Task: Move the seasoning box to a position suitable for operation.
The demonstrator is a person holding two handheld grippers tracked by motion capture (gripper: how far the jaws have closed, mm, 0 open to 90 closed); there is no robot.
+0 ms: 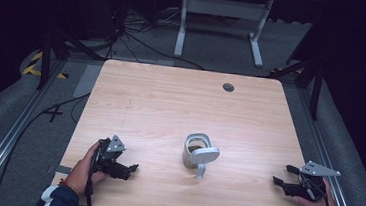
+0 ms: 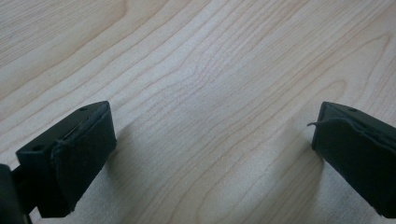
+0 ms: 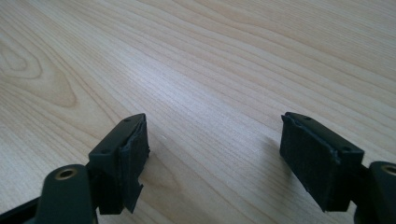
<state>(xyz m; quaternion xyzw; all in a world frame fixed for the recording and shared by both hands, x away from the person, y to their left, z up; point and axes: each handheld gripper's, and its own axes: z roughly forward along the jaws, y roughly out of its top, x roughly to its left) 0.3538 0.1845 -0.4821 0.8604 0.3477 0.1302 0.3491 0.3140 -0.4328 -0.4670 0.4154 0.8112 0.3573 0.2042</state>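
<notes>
A clear glass jar (image 1: 194, 152) with something brownish inside stands near the middle front of the wooden table (image 1: 181, 103). A white lid (image 1: 204, 155) on a hinge or handle leans off its right side. My left gripper (image 1: 134, 169) rests on the table at the front left, held by a hand, and is open. My right gripper (image 1: 282, 175) lies at the front right, also hand-held and open. In the left gripper view the left gripper (image 2: 212, 140) has bare wood between its black pads (image 2: 84, 154). The right gripper (image 3: 212, 144) likewise spans bare wood.
A round grey cable port (image 1: 228, 87) sits near the table's far edge. Beyond the table stands a white metal frame (image 1: 222, 21) on a grey floor with cables (image 1: 136, 38). Metal rails (image 1: 12, 133) run along both sides.
</notes>
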